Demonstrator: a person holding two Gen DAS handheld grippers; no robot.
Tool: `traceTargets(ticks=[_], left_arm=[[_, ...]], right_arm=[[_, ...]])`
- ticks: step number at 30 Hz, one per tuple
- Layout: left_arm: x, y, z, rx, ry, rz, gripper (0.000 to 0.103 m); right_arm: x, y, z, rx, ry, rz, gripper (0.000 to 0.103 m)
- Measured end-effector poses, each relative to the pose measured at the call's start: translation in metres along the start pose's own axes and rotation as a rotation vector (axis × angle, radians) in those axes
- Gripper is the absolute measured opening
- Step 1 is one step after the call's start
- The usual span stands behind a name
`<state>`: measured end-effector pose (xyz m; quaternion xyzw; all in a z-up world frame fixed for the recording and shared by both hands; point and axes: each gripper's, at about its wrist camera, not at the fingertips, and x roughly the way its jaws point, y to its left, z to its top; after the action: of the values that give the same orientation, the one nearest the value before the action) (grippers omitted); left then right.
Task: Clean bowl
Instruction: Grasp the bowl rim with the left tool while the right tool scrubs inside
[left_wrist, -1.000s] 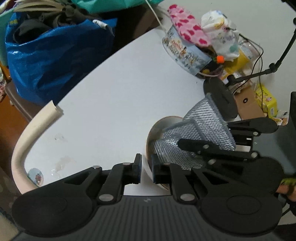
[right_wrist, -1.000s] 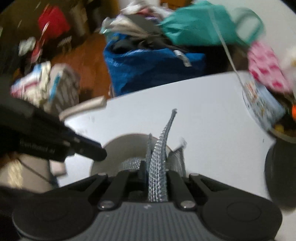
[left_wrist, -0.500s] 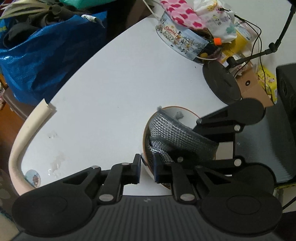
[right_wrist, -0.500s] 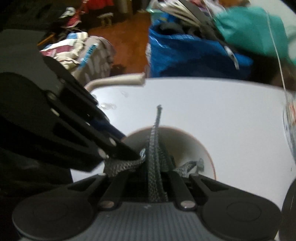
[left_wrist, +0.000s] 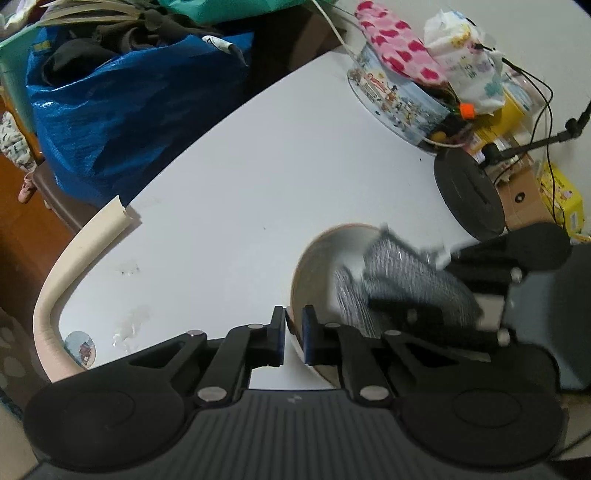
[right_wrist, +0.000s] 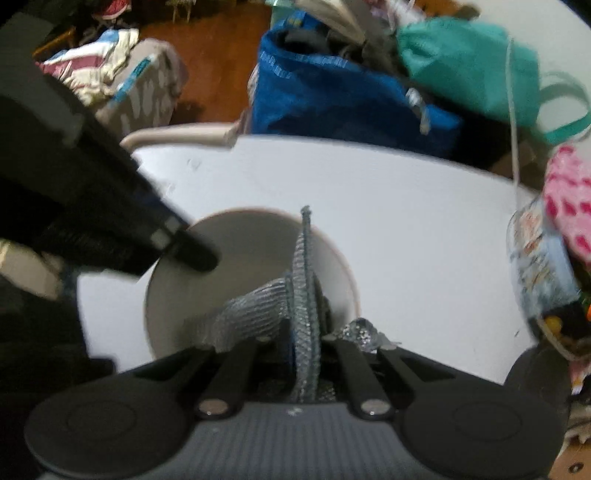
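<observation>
A white bowl with a brown rim sits on the white table. My left gripper is shut on the bowl's near rim. My right gripper is shut on a silver mesh scrubbing cloth and holds it inside the bowl. In the left wrist view the cloth is blurred and fills the bowl's right half, with the right gripper behind it. The left gripper's finger shows at the bowl's left rim in the right wrist view.
A round picture tin with a pink heart cloth stands at the table's far right, beside a black disc stand base and cables. A blue bag sits beyond the far edge. A beige foam guard lines the left edge.
The right gripper and the mesh cloth have shifted inside the bowl, toward its right side, and are blurred with motion. The left gripper keeps its hold on the rim.
</observation>
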<state>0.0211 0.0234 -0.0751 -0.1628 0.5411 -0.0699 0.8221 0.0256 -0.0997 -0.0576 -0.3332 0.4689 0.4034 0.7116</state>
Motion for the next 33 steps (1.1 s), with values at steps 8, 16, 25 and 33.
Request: traceTargets(ticks=[8, 16, 25, 33], left_arm=[[0.0, -0.002, -0.001, 0.003, 0.003, -0.003, 0.006], [-0.003, -0.002, -0.004, 0.032, 0.015, 0.001, 0.005], [-0.006, 0.001, -0.003, 0.015, 0.012, 0.02, 0.006], [-0.002, 0.003, 0.0, -0.011, -0.002, 0.01, 0.005]], right_arm=[[0.003, 0.0, 0.001, 0.085, -0.007, 0.283, 0.004], [0.004, 0.003, 0.006, 0.044, -0.117, 0.253, 0.004], [-0.001, -0.018, 0.001, 0.138, -0.203, 0.079, 0.003], [-0.006, -0.011, -0.01, 0.068, -0.051, 0.03, 0.004]])
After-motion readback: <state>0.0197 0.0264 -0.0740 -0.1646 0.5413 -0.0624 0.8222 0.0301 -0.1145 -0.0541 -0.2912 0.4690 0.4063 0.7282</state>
